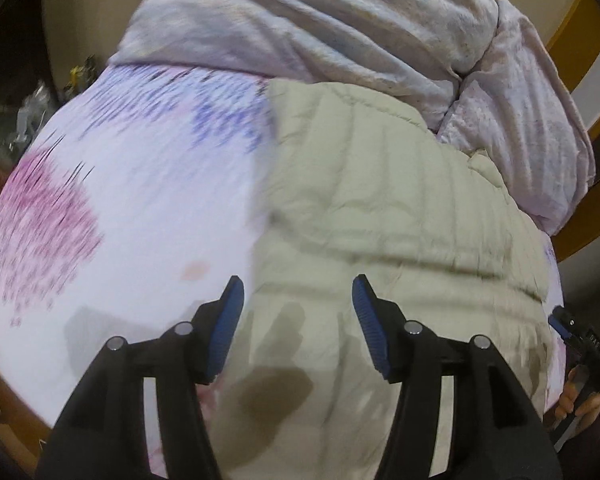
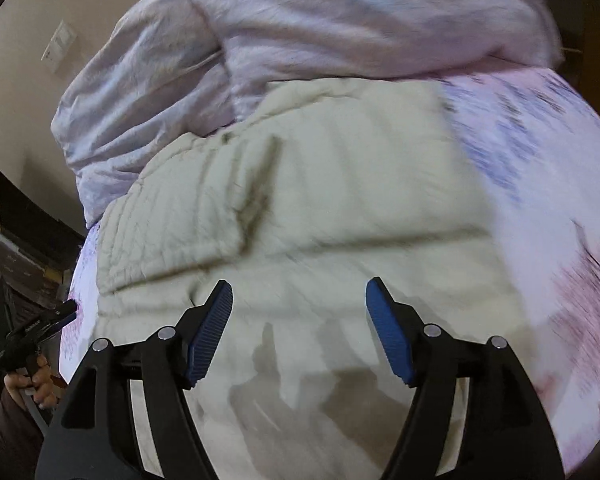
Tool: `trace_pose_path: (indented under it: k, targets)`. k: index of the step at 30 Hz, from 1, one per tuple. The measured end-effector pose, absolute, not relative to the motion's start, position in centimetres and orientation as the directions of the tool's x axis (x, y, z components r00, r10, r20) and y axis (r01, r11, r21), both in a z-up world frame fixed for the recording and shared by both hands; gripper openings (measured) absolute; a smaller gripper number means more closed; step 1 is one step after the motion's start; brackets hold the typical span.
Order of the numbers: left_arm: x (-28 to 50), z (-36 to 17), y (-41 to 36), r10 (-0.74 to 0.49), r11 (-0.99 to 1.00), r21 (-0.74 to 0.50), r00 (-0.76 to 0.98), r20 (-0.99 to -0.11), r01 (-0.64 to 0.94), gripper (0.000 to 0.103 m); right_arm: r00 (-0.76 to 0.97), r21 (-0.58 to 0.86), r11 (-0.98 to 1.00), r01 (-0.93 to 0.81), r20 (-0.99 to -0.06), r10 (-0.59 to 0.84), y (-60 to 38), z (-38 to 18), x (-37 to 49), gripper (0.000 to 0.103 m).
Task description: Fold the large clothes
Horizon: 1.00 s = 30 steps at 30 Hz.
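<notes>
We hold the left gripper and right gripper spread wide and empty over the quilted jacket, which lies folded along the bed's near edge; a rumpled duvet bunches behind.

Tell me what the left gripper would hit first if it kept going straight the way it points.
Most likely the pale green quilted jacket lying on the floral bedsheet. The left gripper is open with nothing between its pads, and the jacket fills the gap ahead. Depth is hard to judge through the blur.
</notes>
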<state>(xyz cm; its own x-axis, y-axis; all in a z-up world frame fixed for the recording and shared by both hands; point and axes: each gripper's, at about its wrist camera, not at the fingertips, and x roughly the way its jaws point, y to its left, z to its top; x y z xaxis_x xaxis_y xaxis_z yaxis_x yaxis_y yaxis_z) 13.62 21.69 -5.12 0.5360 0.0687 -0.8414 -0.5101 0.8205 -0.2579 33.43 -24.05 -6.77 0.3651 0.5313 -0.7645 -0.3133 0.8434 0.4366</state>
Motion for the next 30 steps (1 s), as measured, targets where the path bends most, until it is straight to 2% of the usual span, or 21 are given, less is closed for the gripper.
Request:
trace_pose_path:
  k: [9,22,27,29,30]
  targets:
    - [4.9,-7.5,21.4,-0.002,0.793,-0.328,0.536,-0.844,-0.513,0.057,0.41,0.427,0.888,-0.172,-0.789,0.458,-33.7,-8.6,27.0,0.071]
    - [0.2,-10.8,18.6,-0.097,0.77,-0.41,0.545,-0.833,-0.49,0.054,0.392,0.452,0.885,-0.113,-0.798,0.458,-37.2,-12.0,22.1,0.067]
    - [-0.4,-11.0,17.4,-0.101,0.772,-0.417,0.556,-0.825,-0.479,0.053,0.389,0.465,0.874,-0.145,-0.785,0.482,-36.5,-12.4,21.2,0.058]
    - [-0.7,-11.1,17.1,-0.103,0.772,-0.42,0.558,-0.823,-0.477,0.051,0.379,0.479,0.865,-0.149,-0.78,0.497,-36.4,-12.5,21.0,0.047]
    - [-0.8,-11.1,16.9,-0.105,0.771,-0.423,0.559,-0.822,-0.477,0.049,0.376,0.487,0.86,-0.15,-0.777,0.505,-36.5,-12.6,21.0,0.045]
